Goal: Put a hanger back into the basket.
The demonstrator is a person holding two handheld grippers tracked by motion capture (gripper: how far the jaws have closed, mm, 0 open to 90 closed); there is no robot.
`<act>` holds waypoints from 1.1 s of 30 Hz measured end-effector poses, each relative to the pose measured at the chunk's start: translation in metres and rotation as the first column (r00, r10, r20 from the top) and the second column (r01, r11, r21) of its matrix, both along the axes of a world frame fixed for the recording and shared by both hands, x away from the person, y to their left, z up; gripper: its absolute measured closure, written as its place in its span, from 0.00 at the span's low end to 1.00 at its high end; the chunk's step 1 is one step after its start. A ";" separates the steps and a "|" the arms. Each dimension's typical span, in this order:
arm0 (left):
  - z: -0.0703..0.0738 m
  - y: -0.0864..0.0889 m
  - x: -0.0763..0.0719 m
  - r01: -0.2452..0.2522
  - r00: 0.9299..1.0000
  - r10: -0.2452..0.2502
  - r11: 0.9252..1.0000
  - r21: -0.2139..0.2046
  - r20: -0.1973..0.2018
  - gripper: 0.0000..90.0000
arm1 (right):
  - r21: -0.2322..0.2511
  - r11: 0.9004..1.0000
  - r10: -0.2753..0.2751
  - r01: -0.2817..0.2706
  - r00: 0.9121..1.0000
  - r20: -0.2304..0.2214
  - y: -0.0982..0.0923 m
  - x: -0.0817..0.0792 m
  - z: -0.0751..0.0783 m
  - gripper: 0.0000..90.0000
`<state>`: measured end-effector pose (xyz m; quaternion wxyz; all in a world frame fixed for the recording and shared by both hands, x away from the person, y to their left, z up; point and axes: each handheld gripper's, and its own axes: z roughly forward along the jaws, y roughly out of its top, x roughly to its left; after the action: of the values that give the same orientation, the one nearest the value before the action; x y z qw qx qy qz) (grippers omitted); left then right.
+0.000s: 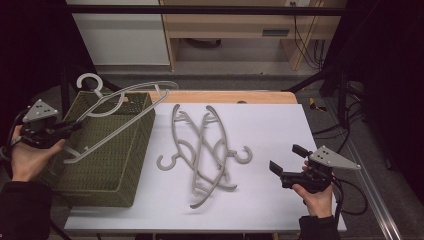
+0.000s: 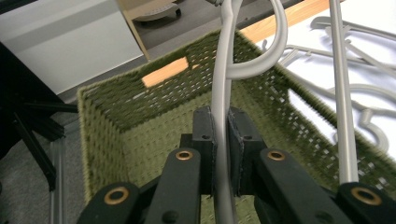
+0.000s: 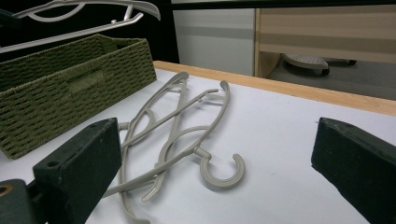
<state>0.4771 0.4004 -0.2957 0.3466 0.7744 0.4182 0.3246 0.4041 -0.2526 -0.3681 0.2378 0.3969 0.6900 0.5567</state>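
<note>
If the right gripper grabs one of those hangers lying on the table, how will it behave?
Probably stiff and light: the hanger in the left gripper keeps its shape. The two hangers on the table lie crossed, so lifting one may drag the other.

A white-topped bench (image 1: 280, 130) with a wooden far edge carried a green woven basket (image 1: 115, 165) at its left and two crossed grey hangers (image 1: 202, 150) at its centre.

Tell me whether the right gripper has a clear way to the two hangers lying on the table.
Probably yes. The right gripper is open and holds nothing, and bare white table lies between it and the two crossed hangers. The basket and the left gripper, shut on a third hanger, are off to the side.
</note>
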 end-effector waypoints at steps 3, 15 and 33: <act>-0.006 0.011 -0.001 -0.014 1.000 0.014 1.000 -0.011 -0.004 0.91 | -0.005 1.000 -0.002 0.001 1.000 -0.003 0.000 0.000 -0.001 0.02; -0.025 0.043 -0.007 -0.086 0.996 0.086 0.996 -0.006 -0.017 0.91 | -0.006 1.000 0.001 -0.001 1.000 -0.006 0.001 0.001 -0.001 0.02; -0.037 0.070 -0.007 -0.145 0.988 0.146 0.989 0.019 -0.046 0.91 | -0.007 1.000 -0.002 0.002 1.000 -0.004 0.001 0.001 -0.002 0.02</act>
<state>0.4700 0.4706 -0.3324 0.3058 0.7519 0.4792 0.3338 0.4052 -0.2517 -0.3696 0.2383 0.3979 0.6919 0.5534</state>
